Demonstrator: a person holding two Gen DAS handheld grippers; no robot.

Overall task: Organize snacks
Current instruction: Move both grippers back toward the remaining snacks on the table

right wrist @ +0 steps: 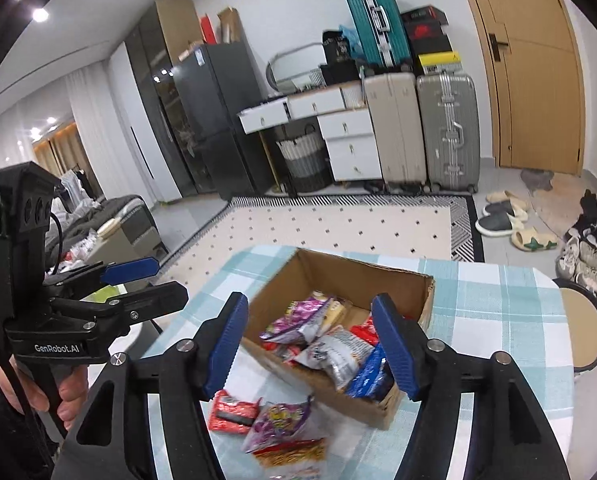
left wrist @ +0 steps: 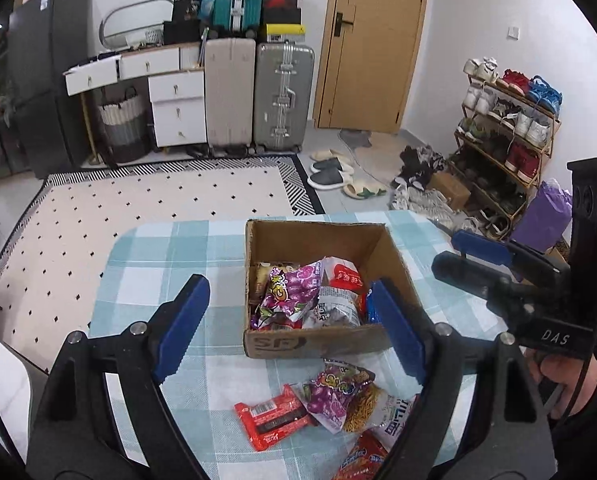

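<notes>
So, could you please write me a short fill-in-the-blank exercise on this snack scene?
1. The snack packets are being gathered in an open ____ box.
2. The table wears a blue and white ____ cloth.
3. The red packet lies ____ the box, on the cloth.
4. The jaws of the left gripper and the right gripper stand ____, with nothing held.

Missing words: cardboard; checked; outside; open

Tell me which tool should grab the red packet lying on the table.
Probably left. The flat red snack packet lies between the left tool's open fingers; for the right tool it sits off towards its left finger.
</notes>
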